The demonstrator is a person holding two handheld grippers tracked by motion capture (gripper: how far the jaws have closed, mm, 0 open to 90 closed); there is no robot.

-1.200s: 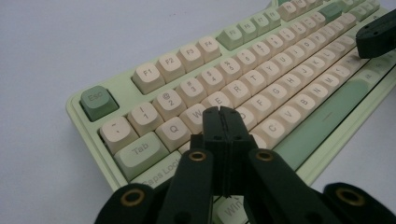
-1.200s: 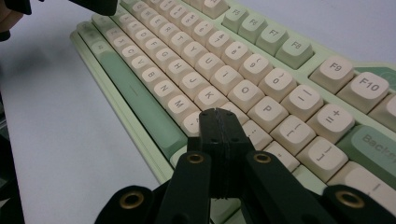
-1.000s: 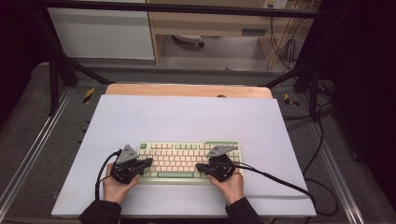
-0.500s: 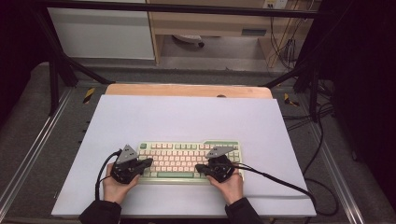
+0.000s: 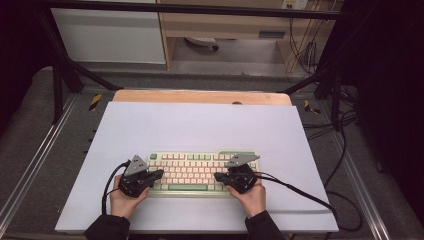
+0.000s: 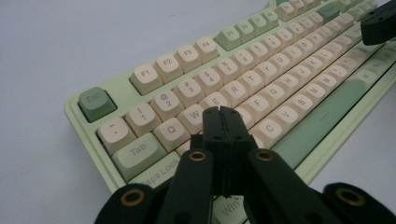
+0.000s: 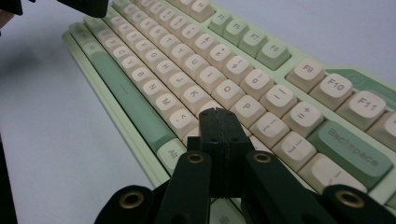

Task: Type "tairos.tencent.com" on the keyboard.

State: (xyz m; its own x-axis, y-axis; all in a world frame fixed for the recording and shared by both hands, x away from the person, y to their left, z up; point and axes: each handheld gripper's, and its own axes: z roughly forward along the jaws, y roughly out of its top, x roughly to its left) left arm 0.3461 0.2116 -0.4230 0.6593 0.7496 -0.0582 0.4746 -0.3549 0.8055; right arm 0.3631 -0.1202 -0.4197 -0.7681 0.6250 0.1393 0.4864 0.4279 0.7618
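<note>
there, the green keyboard [image 5: 202, 172] lies near the front of the white worktop [image 5: 200, 125] — left tool [image 5: 159, 174] and right tool [image 5: 219, 176] hover over opposite ends, jaws pressed together, holding nothing.

Keyboard [image 5: 202, 172], pale green with cream keys: one. Hand-held tongs: two, left tongs [image 5: 159, 174], right tongs [image 5: 218, 176]. Hands: two. Trailing black cables: two. Desk [image 5: 200, 125], white-topped: one.
</note>
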